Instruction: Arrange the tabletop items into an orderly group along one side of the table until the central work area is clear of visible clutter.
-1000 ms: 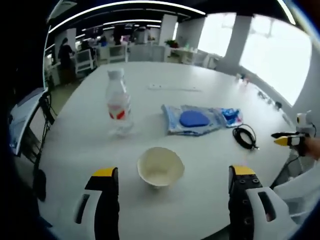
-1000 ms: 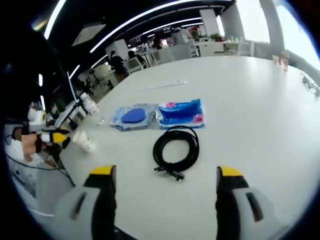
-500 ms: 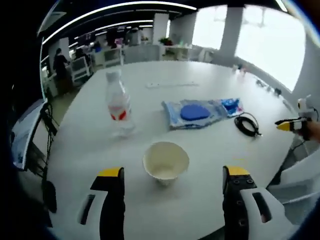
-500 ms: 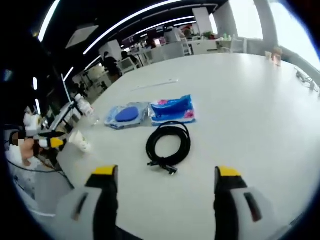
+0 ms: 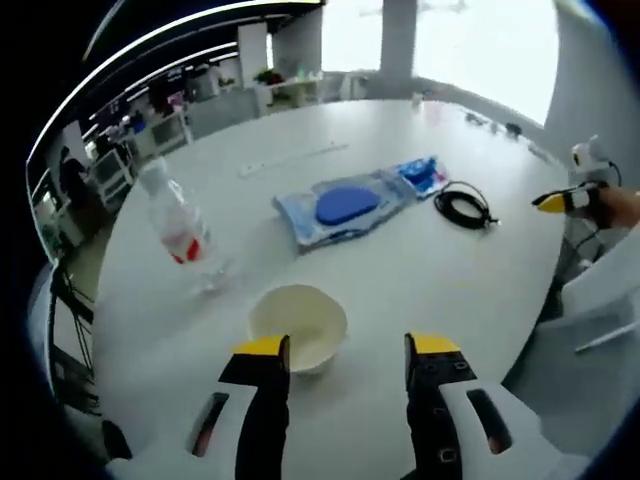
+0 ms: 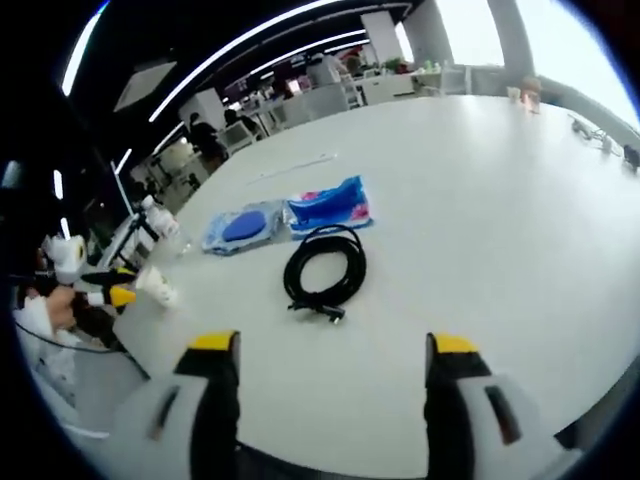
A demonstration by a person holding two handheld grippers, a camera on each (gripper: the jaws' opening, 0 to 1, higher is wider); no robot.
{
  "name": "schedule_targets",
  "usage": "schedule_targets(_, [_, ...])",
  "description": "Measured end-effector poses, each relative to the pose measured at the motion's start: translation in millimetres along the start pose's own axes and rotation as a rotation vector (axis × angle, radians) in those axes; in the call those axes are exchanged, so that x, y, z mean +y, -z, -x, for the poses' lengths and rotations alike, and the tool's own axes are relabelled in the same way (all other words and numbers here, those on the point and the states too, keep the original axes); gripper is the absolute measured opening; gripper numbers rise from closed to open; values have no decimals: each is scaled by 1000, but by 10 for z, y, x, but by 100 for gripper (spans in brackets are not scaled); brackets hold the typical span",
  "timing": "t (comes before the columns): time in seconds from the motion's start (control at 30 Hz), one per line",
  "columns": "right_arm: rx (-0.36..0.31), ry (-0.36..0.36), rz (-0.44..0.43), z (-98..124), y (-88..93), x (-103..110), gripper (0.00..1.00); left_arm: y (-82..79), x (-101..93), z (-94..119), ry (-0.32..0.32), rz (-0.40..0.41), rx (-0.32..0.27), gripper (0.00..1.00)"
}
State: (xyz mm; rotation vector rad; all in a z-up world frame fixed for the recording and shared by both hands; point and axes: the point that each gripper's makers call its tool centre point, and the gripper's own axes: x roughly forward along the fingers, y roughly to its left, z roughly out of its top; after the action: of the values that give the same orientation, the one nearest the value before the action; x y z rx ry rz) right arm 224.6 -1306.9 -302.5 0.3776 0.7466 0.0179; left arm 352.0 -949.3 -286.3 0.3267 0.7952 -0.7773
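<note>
The left tool [image 5: 346,352] hovers with jaws apart around the cream paper cup's [image 5: 297,326] rim — lined up for a grasp; the right tool [image 6: 326,346], also apart, faces the coiled black cable [image 6: 325,271] mid-tabletop [image 6: 500,220].

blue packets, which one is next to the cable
The packet with pink marks, lying just beyond the cable. The other packet, with a dark blue oval on it, lies farther off, toward the bottle.
</note>
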Motion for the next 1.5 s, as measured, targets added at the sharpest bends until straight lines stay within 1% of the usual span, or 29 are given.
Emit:
schedule_targets(0.17, [-13,5,-14,26,13,32,74,47,27,-86,18,-30,19,25])
schedule_targets(0.27, [-12,4,-27,44,52,50,73,85,55,-148,24,-21,40,23])
schedule_targets(0.4, [-4,11,-32,75,116,36,72,140,77,-202,30,-29,69,22])
schedule_targets(0.57, [3,19,-40,98,164,12,72,156,129,-256,20,-59,87,15])
schedule_targets(0.6, [2,23,-44,105,167,10,71,147,143,-254,14,-63,88,13])
schedule_targets(0.7, [-5,25,-54,115,171,18,71,114,186,-263,3,-84,78,1])
schedule_targets(0.83, [-4,24,-62,116,203,60,70,93,244,-290,-10,-92,79,0])
schedule_targets(0.93, [-5,20,-66,123,224,105,70,36,313,-284,-35,-135,66,0])
schedule_targets(1.03, [1,15,-63,115,245,130,70,-62,326,-275,-22,-115,50,0])
schedule_targets(1.1, [5,13,-61,103,254,137,69,-139,365,-283,-28,-134,41,0])
schedule_targets(1.3, [-2,7,-64,92,223,159,69,-372,481,-292,-51,-142,7,0])
schedule_targets(1.5, [-10,-2,-72,85,193,196,69,-515,520,-377,-49,-171,8,0])
